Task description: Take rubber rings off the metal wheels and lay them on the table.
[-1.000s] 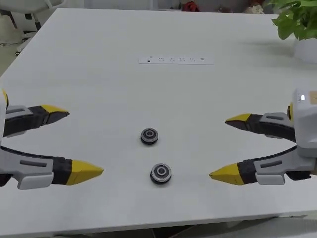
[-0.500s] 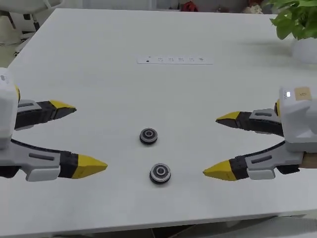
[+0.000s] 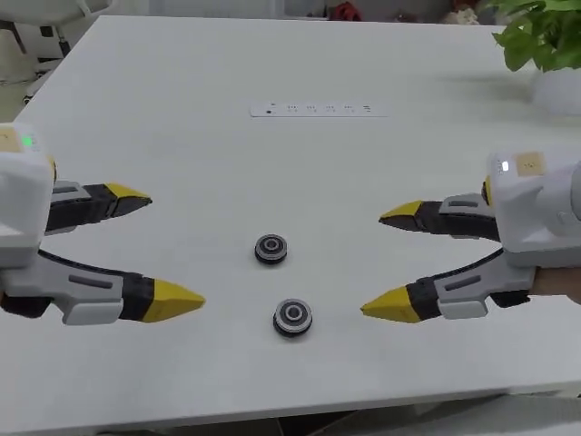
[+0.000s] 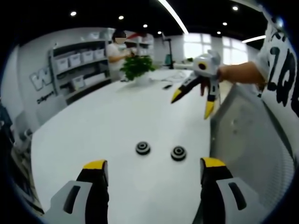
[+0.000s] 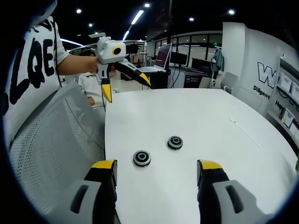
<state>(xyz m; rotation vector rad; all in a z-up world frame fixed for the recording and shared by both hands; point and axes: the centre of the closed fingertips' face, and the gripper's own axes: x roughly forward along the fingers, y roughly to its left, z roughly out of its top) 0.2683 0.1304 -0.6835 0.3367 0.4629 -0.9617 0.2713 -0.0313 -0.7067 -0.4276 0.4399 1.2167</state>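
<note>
Gaping left tongs (image 3: 177,247) and right tongs (image 3: 370,264) flank far wheel (image 3: 270,249), near wheel (image 3: 292,317)

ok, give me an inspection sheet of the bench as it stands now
Surface: white table, bare around the work.
Job's things: two metal wheels lying flat and apart, far wheel and near wheel; dark rubber rings on both, none laid on the table yet.
Clutter: socket strip set in the tabletop farther back; potted plant at the far right corner.
Grippers: left gripper and right gripper both open and holding nothing, one on each side of the wheels, touching neither.
Cables: nothing seen.
Surroundings: shelving with bins, a person beside it, mesh chair back at the table's near edge.
</note>
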